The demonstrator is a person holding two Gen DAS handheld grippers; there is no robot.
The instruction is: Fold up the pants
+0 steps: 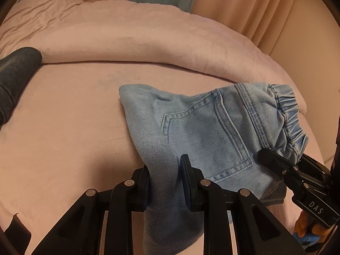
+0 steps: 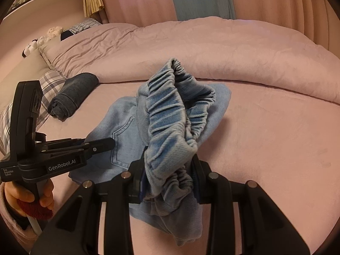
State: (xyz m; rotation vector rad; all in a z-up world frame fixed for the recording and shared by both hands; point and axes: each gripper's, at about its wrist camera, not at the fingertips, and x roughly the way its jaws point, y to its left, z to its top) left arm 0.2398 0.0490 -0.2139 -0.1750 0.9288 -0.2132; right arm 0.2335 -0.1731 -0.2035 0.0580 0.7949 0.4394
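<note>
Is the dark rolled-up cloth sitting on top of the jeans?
No, the dark roll lies apart on the bed, left of the jeans.

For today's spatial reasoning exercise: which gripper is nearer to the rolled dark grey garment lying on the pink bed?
Left. The left gripper sits on the jeans' side facing the rolled dark grey garment; the right gripper clamps the light blue jeans' elastic waistband on the far side.

The light blue denim pants (image 1: pixel 212 127) lie at centre right of the left wrist frame on the pink bed sheet (image 1: pixel 74 127); the rolled pink duvet (image 1: pixel 138 42) runs behind them, the folded dark grey garment (image 1: pixel 14 74) at far left
</note>
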